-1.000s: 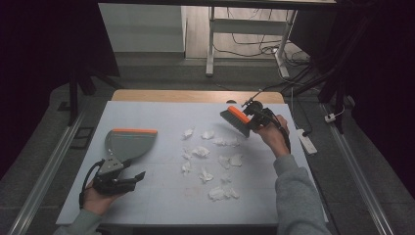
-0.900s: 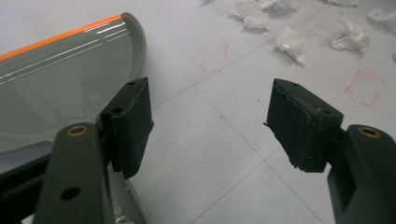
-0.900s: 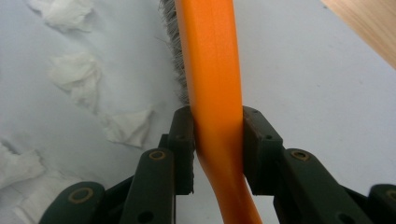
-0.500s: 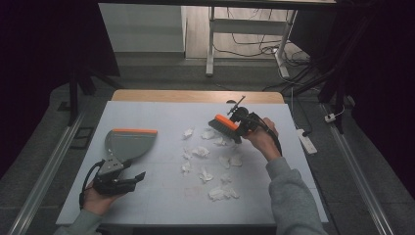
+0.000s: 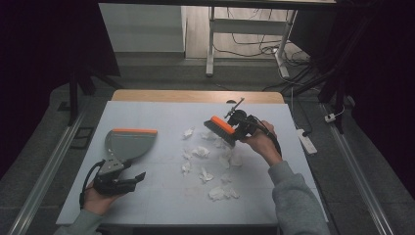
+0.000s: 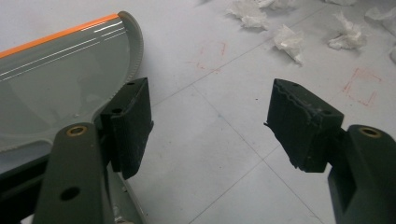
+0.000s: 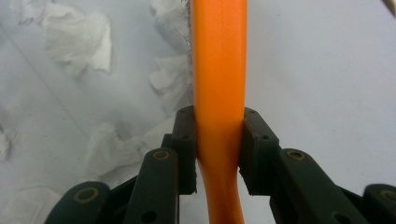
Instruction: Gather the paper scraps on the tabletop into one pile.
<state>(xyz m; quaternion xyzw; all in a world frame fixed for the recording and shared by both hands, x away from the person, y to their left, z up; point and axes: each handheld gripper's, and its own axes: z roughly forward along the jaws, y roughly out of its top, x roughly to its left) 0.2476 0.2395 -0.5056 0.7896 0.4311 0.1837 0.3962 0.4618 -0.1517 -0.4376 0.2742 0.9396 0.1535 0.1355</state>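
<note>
A grey dustpan [image 5: 128, 143] with an orange lip lies on the left of the white table; it appears in the left gripper view as the dustpan [image 6: 56, 93]. My left gripper [image 5: 131, 172] rests by its handle, and the left gripper [image 6: 210, 126] is open over bare table. My right gripper [image 5: 235, 129] is shut on the orange brush [image 5: 219, 126], held over scattered crumpled tissue pieces [image 5: 201, 152]. In the right gripper view the right gripper [image 7: 219, 149] clamps the brush handle [image 7: 219, 70], having just tightened slightly, with tissue pieces [image 7: 79, 37] to the left.
The white table top [image 5: 161, 205] bears faint red square marks [image 6: 359, 86]. More tissue pieces [image 6: 289, 39] lie ahead of the left gripper. A white power strip [image 5: 306, 142] lies on the floor to the right; a table frame [image 5: 210, 49] and cables stand beyond.
The right hand has carried the brush leftwards, from the right of the table to over the tissue pieces. The left hand and dustpan have not moved.
</note>
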